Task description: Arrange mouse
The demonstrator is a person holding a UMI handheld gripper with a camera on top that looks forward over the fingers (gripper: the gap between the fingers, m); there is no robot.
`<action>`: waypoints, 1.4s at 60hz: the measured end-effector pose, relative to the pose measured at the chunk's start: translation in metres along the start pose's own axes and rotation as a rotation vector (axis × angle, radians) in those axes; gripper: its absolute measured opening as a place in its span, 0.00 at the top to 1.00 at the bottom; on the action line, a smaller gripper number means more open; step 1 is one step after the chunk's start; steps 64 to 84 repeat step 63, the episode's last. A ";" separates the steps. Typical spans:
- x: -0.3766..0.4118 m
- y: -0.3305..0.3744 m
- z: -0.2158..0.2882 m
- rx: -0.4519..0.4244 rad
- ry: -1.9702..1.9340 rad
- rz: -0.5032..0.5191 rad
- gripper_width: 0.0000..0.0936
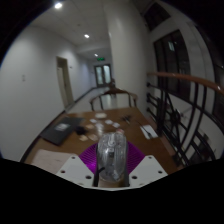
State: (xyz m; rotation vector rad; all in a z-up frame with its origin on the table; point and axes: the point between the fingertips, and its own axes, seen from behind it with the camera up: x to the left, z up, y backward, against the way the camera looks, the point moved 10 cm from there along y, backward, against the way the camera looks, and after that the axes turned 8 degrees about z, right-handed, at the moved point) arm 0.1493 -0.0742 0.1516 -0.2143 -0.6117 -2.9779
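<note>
A translucent, silvery-grey mouse [111, 157] sits between my gripper's [111, 168] two fingers, held up above the wooden table [95, 128]. Both magenta pads [90, 157] press against its sides. The mouse hides the table right ahead of the fingers. Its underside and cable are not visible.
On the table beyond the fingers lie a dark laptop or keyboard [57, 129] at the left, several small white items [100, 124] in the middle and white papers [149, 131] at the right. A chair [112, 98] stands at the far end. A stair railing [185, 95] runs along the right.
</note>
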 end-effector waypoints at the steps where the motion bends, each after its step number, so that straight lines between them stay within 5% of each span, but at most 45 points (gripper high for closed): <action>1: 0.015 0.006 0.007 -0.018 0.009 0.017 0.63; 11: 0.163 0.015 0.019 -0.056 0.125 0.129 0.63; 22: 0.252 -0.055 -0.075 0.201 0.181 0.192 0.63; 33: 0.246 -0.073 -0.122 0.348 0.174 0.142 0.54; 40: 0.243 -0.074 -0.120 0.369 0.158 0.190 0.40; 46: 0.238 -0.053 -0.113 0.372 0.209 0.238 0.07; 63: 0.173 0.069 -0.087 0.274 0.198 0.308 0.09; 84: 0.173 0.069 -0.087 0.274 0.198 0.308 0.09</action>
